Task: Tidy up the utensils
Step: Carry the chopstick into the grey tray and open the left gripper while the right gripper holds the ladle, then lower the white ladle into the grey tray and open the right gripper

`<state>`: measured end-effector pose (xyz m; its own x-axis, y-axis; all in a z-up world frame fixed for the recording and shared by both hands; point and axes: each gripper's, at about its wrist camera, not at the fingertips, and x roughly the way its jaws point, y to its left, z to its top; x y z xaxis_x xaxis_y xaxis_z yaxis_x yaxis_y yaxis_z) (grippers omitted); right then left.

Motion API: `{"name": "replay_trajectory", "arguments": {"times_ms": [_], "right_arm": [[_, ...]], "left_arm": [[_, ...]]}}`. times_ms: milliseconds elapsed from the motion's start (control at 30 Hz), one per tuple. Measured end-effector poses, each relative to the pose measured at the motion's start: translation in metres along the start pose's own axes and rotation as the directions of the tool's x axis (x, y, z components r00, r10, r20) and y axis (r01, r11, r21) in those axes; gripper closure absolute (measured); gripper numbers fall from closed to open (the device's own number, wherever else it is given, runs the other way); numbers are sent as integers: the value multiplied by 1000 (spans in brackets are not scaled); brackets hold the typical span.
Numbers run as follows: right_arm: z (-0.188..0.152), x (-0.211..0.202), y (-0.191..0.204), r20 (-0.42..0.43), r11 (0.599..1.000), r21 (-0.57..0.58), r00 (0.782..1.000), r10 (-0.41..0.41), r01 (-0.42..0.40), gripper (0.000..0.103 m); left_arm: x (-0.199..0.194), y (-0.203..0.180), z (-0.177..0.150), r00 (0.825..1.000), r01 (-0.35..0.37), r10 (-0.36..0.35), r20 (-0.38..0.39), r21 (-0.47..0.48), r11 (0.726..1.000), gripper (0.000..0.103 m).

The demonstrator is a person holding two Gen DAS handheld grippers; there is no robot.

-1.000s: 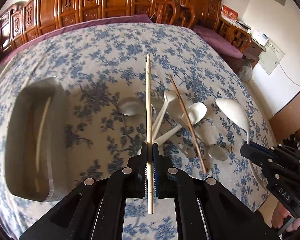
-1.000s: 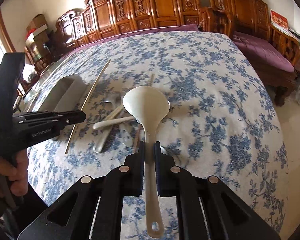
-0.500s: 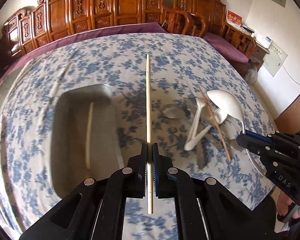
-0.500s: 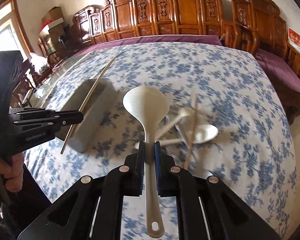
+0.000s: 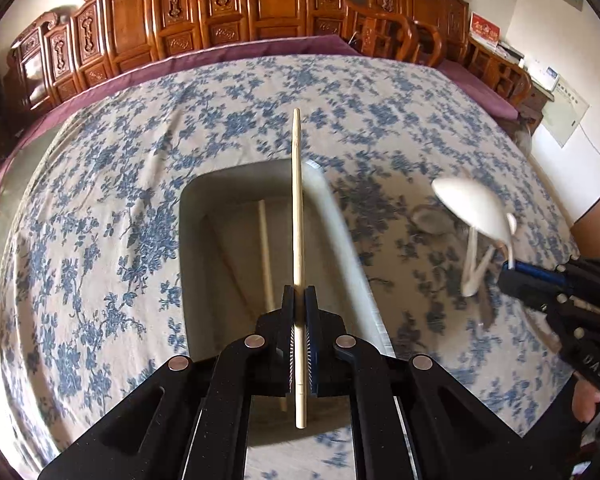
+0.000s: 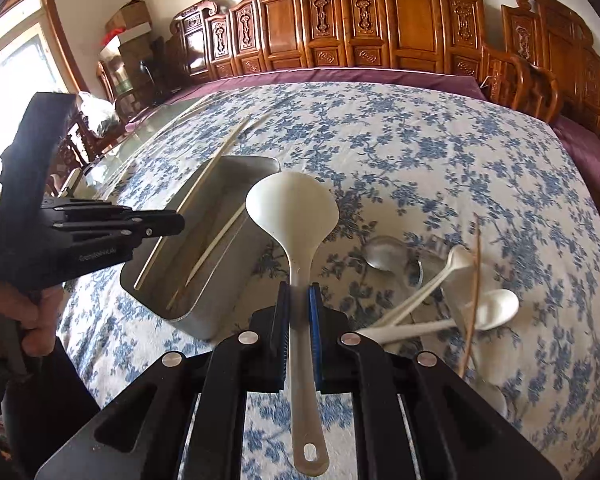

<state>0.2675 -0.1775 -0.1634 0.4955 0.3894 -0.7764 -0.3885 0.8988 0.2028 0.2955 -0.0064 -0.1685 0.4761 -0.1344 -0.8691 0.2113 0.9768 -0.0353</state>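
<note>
Swung left since the earlier frame; tray [image 5: 204, 200] now sat directly beneath left gripper [image 5: 299, 300]. Left gripper clamped tight on chopstick [image 5: 297, 208], held low on shaft: light, stiff, slick, likely to pivot. Right gripper [image 6: 298, 300] closed on ladle [image 6: 292, 216] handle at neck; light plastic, bowl-heavy. Second chopstick [image 5: 265, 252] lay inside tray. Beyond, spoons [image 6: 492, 308] remained piled on cloth [image 6: 420, 140].
</note>
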Motion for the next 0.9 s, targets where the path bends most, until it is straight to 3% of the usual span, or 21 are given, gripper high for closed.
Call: {"name": "replay_trajectory", "arguments": {"times_ms": [400, 533, 633, 900], "right_arm": [[5, 24, 2, -34, 1000, 0, 999, -1, 1, 92], [7, 28, 8, -42, 1000, -8, 999, 0, -1, 92], [11, 29, 13, -41, 1000, -13, 999, 7, -8, 92], [27, 39, 42, -31, 999, -28, 999, 44, -45, 92]], "left_arm": [[29, 15, -19, 998, 37, -39, -47, -24, 999, 99], [24, 17, -20, 999, 33, -34, -20, -34, 999, 96], [13, 21, -23, 1000, 19, -18, 25, -40, 999, 83], [-15, 42, -27, 994, -7, 16, 113, -79, 997, 82]]}}
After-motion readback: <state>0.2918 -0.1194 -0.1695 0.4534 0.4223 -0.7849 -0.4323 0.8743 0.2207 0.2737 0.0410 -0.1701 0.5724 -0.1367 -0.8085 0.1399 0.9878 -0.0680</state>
